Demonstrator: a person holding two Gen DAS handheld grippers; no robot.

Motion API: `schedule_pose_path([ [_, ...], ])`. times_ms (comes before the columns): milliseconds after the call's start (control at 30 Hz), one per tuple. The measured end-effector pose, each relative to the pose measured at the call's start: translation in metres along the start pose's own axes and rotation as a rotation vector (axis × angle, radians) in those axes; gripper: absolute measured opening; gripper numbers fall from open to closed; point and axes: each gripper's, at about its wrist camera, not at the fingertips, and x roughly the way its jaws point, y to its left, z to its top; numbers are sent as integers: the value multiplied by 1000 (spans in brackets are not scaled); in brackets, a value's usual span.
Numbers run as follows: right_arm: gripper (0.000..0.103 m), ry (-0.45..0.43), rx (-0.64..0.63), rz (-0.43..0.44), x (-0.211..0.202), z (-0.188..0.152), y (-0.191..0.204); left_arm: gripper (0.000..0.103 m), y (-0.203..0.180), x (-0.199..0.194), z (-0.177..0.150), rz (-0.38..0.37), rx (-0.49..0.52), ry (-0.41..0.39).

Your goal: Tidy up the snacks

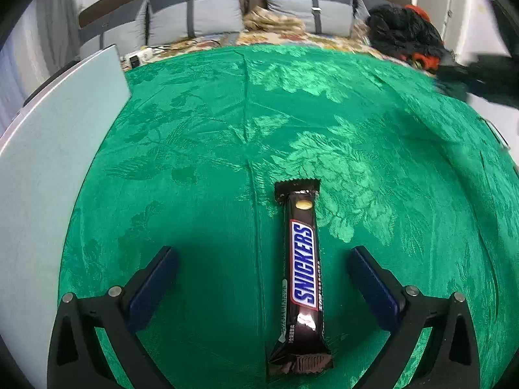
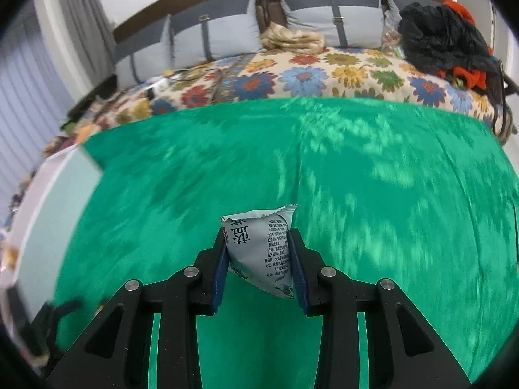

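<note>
left wrist view: the left gripper hovers with its jaws wide apart over one snickers bar lying flat on the green cloth, its length running from 6 toward 12 o'clock; neither pad touches it. a pale tray sits at 9 o'clock.

right wrist view: the right gripper is clamped on one small grey snack packet, lifted clear of the cloth. the step looks like carrying it off; next it likely needs setting down with its kind, perhaps toward the tray at 9 o'clock.
</note>
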Motion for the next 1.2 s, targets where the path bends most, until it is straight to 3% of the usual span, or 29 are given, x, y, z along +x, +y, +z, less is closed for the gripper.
schedule_pose_path([
  [33, 36, 1, 1, 15, -10, -15, 1, 94, 0, -1, 2, -6, 4, 19],
  [67, 37, 2, 5, 32, -19, -30, 3, 71, -1, -5, 4, -4, 6, 19],
  [100, 37, 5, 13, 46, -27, -46, 5, 40, -3, -9, 5, -9, 11, 18],
  [133, 37, 10, 20, 57, -33, -59, 6, 24, -5, -11, 6, -17, 14, 24],
  [167, 37, 17, 30, 68, -39, -71, 7, 16, -9, -12, 7, -4, 19, 34],
  [200, 37, 25, 42, 76, -43, -81, 8, 16, -9, -14, 8, -16, 6, 44],
  [267, 37, 34, 63, 88, -49, -93, 14, 16, -4, -22, 8, -77, -58, 45],
  [333, 37, 34, 69, 110, -56, -93, 24, 16, 8, -53, 10, -137, -147, -9],
  [433, 37, 7, 2, 156, -67, -75, 63, 16, 35, -116, 18, -226, -235, -115],
  [500, 37, -20, -74, 209, -72, -51, 105, 16, 57, -154, 23, -225, -247, -181],
  [633, 37, -48, -194, 368, -75, -13, 207, 16, 125, -199, 23, -141, -272, -212],
  [700, 37, -31, -250, 455, -71, 2, 265, 17, 167, -208, 15, -55, -299, -191],
  [867, 38, 123, -337, 582, -50, -8, 370, 17, 251, -210, -25, 154, -350, -90],
  [933, 45, 210, -355, 597, -35, -25, 395, 29, 268, -208, -41, 207, -363, -65],
  [967, 49, 255, -377, 596, -28, -36, 408, 49, 276, -207, -48, 227, -375, -52],
  [1000, 64, 299, -405, 591, -20, -46, 420, 73, 283, -210, -54, 256, -392, -46],
  [1033, 70, 323, -420, 592, -14, -54, 426, 82, 285, -212, -59, 270, -397, -54],
  [1133, 71, 307, -430, 586, -15, -61, 429, 90, 282, -236, -67, 340, -388, -137],
  [1200, 71, 257, -454, 534, -22, -61, 427, 98, 279, -248, -67, 397, -377, -158],
])
